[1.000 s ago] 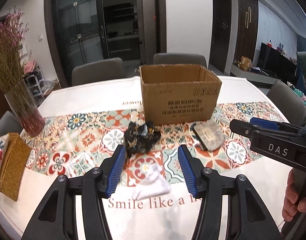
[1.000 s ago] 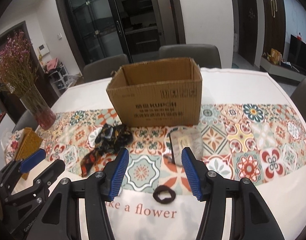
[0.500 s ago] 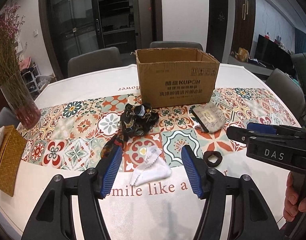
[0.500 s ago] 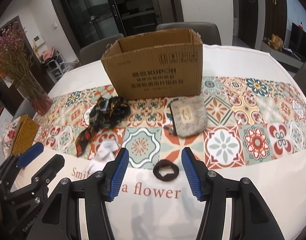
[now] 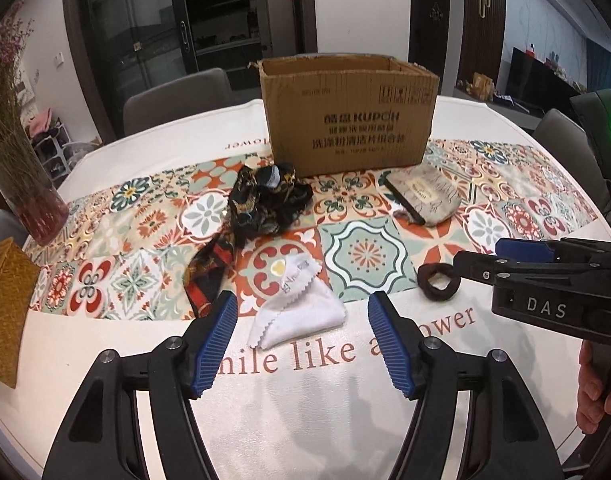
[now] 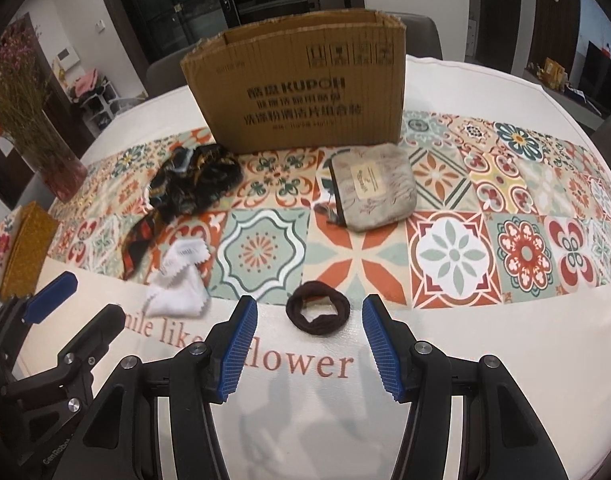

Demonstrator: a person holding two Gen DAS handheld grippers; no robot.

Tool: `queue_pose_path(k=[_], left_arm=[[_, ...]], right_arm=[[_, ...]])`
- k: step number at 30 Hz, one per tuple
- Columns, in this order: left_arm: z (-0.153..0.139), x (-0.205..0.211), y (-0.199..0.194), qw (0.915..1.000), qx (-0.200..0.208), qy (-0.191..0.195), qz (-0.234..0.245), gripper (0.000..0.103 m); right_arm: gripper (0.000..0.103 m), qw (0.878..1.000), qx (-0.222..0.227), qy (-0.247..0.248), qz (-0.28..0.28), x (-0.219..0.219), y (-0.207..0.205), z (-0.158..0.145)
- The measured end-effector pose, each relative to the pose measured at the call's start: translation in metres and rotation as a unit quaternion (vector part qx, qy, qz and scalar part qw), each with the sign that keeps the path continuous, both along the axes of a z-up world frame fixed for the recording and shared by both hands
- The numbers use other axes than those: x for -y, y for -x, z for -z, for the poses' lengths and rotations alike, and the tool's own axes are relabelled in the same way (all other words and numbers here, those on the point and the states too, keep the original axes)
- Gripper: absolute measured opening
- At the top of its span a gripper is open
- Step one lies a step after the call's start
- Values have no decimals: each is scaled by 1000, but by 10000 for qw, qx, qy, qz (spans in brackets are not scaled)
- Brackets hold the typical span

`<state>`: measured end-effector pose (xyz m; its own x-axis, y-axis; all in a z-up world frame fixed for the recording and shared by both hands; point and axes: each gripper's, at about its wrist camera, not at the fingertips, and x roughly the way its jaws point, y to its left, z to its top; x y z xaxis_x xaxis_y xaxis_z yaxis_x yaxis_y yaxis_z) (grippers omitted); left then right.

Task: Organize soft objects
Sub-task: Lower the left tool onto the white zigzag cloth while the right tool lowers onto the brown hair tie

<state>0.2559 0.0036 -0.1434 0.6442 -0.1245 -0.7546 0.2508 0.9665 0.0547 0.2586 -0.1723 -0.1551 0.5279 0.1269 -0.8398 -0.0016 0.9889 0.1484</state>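
Observation:
An open cardboard box point(image 5: 347, 112) stands on the patterned table runner; it also shows in the right wrist view point(image 6: 301, 84). In front of it lie a dark patterned scarf point(image 5: 261, 204) point(image 6: 189, 188), a grey zip pouch point(image 5: 423, 196) point(image 6: 371, 186), a white cloth point(image 5: 297, 304) point(image 6: 181, 284) and a dark brown hair tie point(image 5: 437, 282) point(image 6: 317, 314). My left gripper point(image 5: 301, 340) is open, just short of the white cloth. My right gripper point(image 6: 309, 344) is open, just short of the hair tie; it also shows in the left wrist view point(image 5: 517, 256).
A glass vase of dried flowers point(image 5: 21, 184) point(image 6: 45, 148) stands at the left. A yellow woven case point(image 5: 3, 304) point(image 6: 27, 248) lies near the left table edge. Grey chairs point(image 5: 177, 100) surround the table. The white tablecloth point(image 6: 505, 344) carries printed lettering.
Both grippers have dropped lower and moved in toward the table. The white cloth and the hair tie now sit closer between their open fingers. Nothing on the table has moved.

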Motion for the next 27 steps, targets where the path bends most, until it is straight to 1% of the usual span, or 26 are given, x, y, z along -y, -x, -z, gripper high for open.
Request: queue_pose_path(k=[6,14,21,23,27], left_arm=[[21,0,-7,9999,-140,-15,27,68],[46,1,-18,9996,-251,-142,14,71],[60,1,-27,9993,-360,-133,10,71],[64,1,-30,9991,-422,-80,6,71],[68,0,-34,9989,-449,-71,-69,71]], right_arm=[[56,9998,-184,68,-37,0,-7,20],[56,9991,-328,223,-155,-4,-15,40],[56,9986,-369,326,-182,-5,-21,50],[56,9985,-391,337,-175,-5,-22,51],[56,9985,-394,350,-178,-5,-23,55]])
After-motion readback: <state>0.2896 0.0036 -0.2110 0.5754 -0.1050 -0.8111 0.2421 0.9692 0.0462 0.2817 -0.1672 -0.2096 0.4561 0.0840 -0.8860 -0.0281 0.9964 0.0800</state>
